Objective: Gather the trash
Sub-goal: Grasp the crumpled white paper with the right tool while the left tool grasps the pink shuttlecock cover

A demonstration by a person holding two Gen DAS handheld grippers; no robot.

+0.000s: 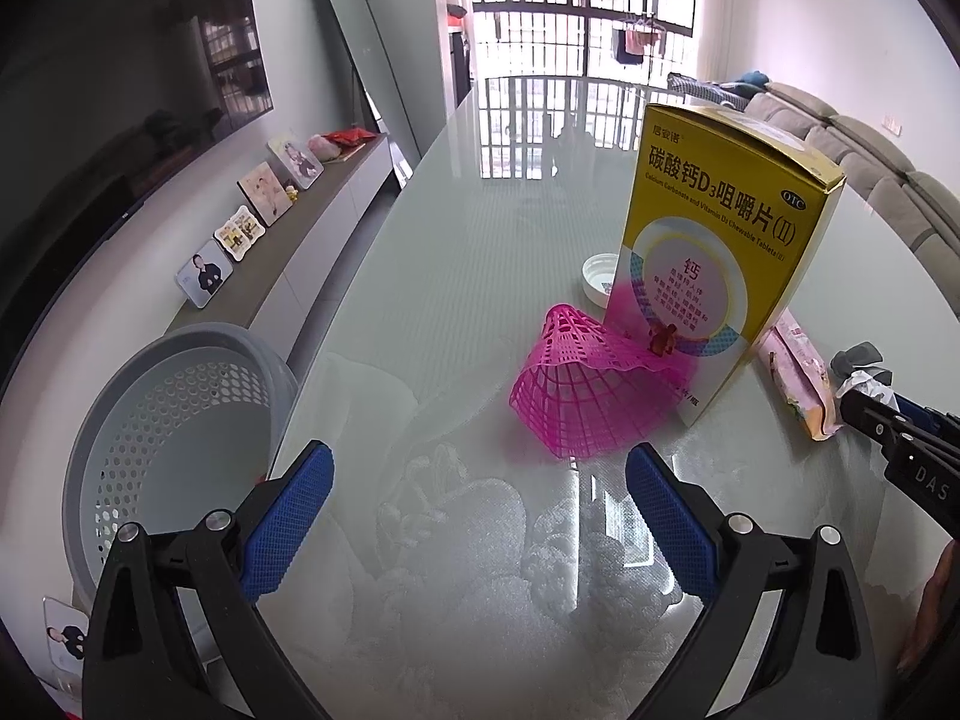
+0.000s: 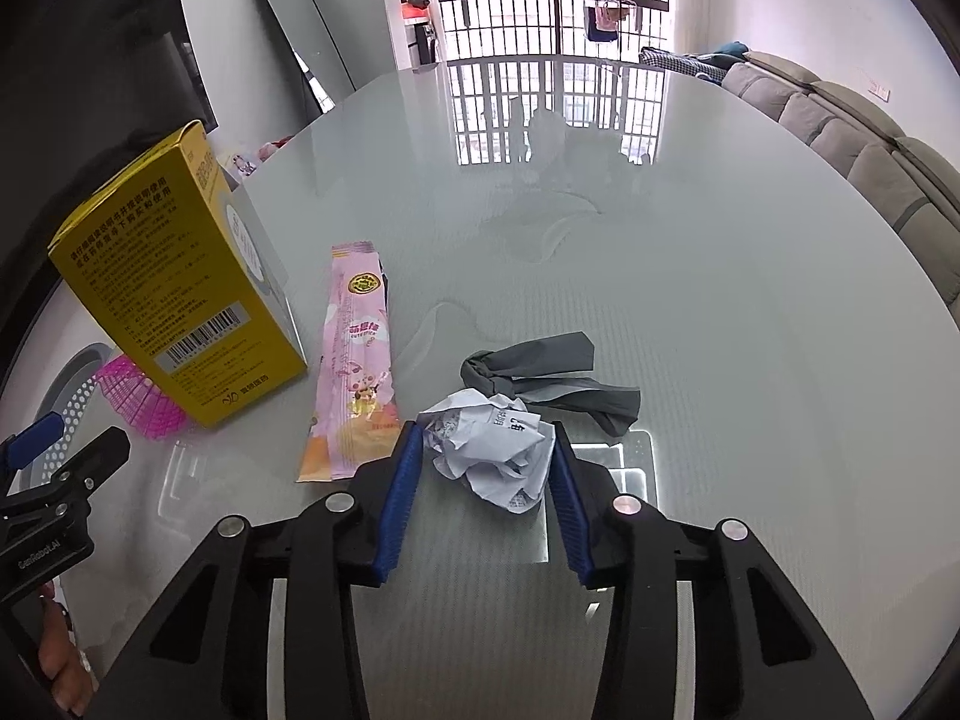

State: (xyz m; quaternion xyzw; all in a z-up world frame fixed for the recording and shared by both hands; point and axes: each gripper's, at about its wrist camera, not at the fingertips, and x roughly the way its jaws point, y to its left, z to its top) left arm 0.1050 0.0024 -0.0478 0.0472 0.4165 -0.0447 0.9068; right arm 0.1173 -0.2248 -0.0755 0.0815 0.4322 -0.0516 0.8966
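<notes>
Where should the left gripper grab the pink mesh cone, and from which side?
Take the pink mesh cone by its narrow closed tip, coming from the left. It lies on its side, wide mouth toward the left gripper, and its right side seems to touch the yellow box. The tip looks stiffer than the flared rim.

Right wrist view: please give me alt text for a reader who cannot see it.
The right gripper closes its blue pads on a crumpled paper ball on a glass table. Beyond lies a dark grey cloth; to the left, a pink wrapper and yellow box.
</notes>
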